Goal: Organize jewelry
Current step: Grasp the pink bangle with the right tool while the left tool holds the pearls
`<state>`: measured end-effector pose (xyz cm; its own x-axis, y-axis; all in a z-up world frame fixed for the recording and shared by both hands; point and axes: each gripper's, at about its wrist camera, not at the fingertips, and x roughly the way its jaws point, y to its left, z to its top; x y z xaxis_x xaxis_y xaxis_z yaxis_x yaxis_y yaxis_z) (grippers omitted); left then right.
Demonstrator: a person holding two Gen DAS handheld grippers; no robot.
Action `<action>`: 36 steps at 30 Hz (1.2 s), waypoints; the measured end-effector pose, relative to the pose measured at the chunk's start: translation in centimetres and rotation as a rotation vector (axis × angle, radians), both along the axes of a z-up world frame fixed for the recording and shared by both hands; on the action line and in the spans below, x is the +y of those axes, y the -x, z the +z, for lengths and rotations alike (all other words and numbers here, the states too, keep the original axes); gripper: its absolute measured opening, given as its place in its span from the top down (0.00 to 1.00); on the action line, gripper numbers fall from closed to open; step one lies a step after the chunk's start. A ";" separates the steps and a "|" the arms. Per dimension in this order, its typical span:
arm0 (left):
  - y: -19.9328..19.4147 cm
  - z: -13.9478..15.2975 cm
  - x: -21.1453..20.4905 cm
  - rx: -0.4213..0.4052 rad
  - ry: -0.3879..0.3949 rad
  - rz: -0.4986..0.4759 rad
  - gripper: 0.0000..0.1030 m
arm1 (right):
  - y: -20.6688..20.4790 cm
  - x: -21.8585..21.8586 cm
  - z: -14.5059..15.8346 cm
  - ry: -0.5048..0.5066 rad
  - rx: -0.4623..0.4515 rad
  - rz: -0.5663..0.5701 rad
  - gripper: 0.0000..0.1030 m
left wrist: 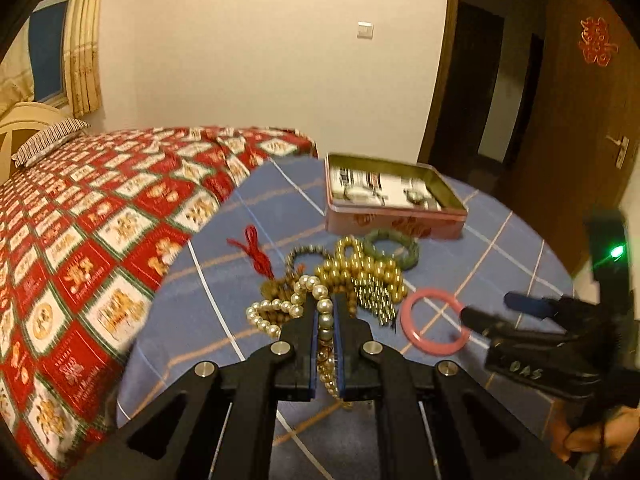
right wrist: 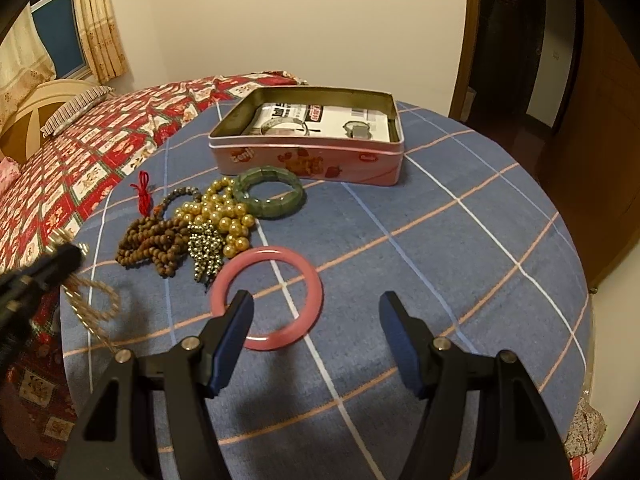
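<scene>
My left gripper (left wrist: 326, 304) is shut on a white pearl necklace (left wrist: 298, 300), which runs between its pads and hangs off to the left above the table. In the right wrist view the left gripper (right wrist: 72, 254) shows at the left edge with the blurred pearl necklace (right wrist: 96, 300) dangling below it. My right gripper (right wrist: 316, 300) stands open and holds nothing. Its left finger overlaps the near rim of a pink bangle (right wrist: 276, 253) lying flat on the cloth. An open pink tin (right wrist: 304, 160) at the back holds papers, a bangle and a watch.
Between the tin and the bangle lie a green bracelet (right wrist: 272, 210), gold beads (right wrist: 224, 216), brown wooden beads (right wrist: 152, 244), dark small beads (right wrist: 204, 248) and a red cord (right wrist: 144, 192). The round table has a blue checked cloth (right wrist: 440, 240). A bed with a red quilt (left wrist: 100, 240) adjoins it on the left.
</scene>
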<state>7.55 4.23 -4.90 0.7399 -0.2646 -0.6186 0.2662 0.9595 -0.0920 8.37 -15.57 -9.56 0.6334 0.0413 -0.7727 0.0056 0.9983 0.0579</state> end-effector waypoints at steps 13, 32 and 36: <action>0.1 1.9 1.7 -0.052 0.020 0.017 0.95 | -1.8 0.8 -2.5 -0.091 0.102 0.078 0.22; 0.6 2.4 1.6 -0.063 0.006 0.020 0.95 | -2.2 3.6 -3.0 0.089 0.100 0.109 0.21; 0.7 2.5 1.2 -0.064 0.005 0.011 0.95 | -1.3 2.6 -1.1 0.087 0.040 0.064 0.21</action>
<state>6.81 5.42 -2.39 0.7809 -0.2593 -0.5682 0.2611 0.9620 -0.0803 9.64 -12.99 -10.64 0.6003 0.0120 -0.7997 -0.0578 0.9979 -0.0284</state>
